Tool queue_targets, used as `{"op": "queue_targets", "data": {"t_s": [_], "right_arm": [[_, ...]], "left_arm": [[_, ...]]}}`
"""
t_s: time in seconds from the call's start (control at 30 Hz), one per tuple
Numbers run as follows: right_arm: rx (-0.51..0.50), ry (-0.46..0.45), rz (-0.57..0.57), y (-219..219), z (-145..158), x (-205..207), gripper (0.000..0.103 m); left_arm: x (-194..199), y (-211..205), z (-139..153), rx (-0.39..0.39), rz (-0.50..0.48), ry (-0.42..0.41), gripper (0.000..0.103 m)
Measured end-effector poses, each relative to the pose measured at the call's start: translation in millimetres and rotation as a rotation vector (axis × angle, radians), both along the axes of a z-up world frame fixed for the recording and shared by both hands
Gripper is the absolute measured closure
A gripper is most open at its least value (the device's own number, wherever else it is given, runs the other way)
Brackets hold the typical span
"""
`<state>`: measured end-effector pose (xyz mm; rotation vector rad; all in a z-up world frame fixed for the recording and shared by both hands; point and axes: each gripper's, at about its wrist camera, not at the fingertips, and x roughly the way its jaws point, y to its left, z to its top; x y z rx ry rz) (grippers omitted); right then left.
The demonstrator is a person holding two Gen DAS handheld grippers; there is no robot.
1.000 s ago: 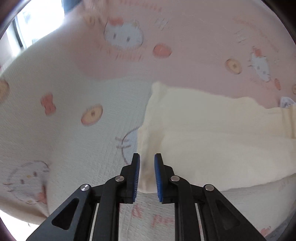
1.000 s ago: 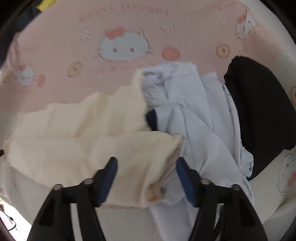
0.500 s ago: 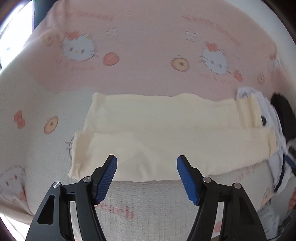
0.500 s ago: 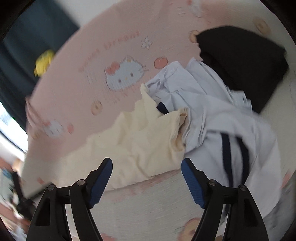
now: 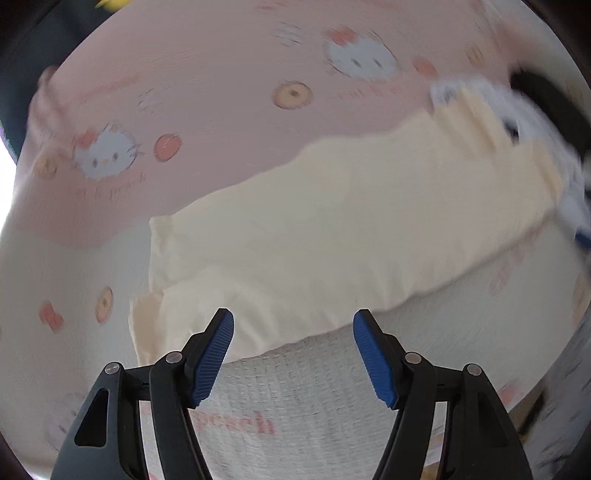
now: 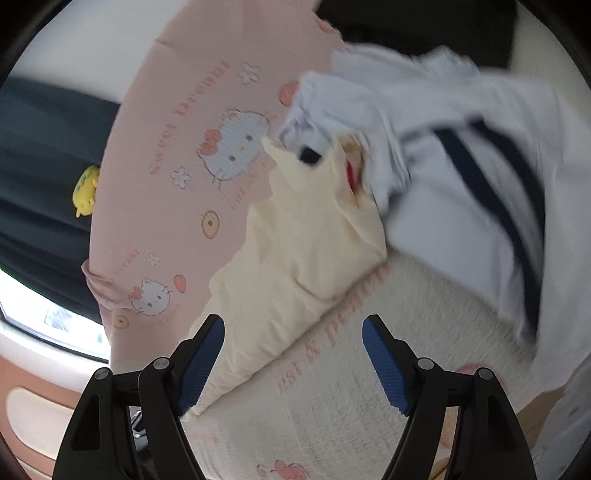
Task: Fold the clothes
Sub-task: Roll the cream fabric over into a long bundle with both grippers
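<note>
A cream garment (image 5: 332, 229) lies folded lengthwise in a long band on the pink and white cat-print bed cover (image 5: 221, 110). My left gripper (image 5: 292, 321) hovers over the band's near edge, towards its left end, open, with nothing between its blue pads. In the right wrist view the same cream garment (image 6: 295, 251) runs up from lower left to the centre. My right gripper (image 6: 292, 325) stands open just off its near edge, over the bed cover (image 6: 177, 184), holding nothing.
A crumpled white garment with dark stripes (image 6: 461, 177) lies against the cream band's far end, also the white garment (image 5: 480, 88) at upper right. Beyond it sits a black garment (image 6: 424, 22). A yellow plush toy (image 6: 85, 190) lies past the bed's left edge.
The left jaws, nearly shut at the cream garment's corner, have opened wide and drawn back. Both grippers have rolled and shifted, so the garment now lies slanted in each view.
</note>
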<state>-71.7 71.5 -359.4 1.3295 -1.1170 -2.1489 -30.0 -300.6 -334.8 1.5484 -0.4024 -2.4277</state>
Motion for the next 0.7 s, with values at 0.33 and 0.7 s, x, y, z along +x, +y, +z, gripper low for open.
{"op": "queue_targets", "data": {"t_s": [0.33, 0.7], "right_arm": [[-0.124, -0.155, -0.022, -15.2, -48.3, -8.3, 0.026], [-0.191, -0.144, -0.048, -31.1, -54.9, -30.8, 0.020]], "left_arm": [[26.8, 32.6, -72.9, -0.493, -0.399, -0.126, 0.038], [24.0, 32.3, -87.5, -0.646, -0.550, -0.022, 0.018]]}}
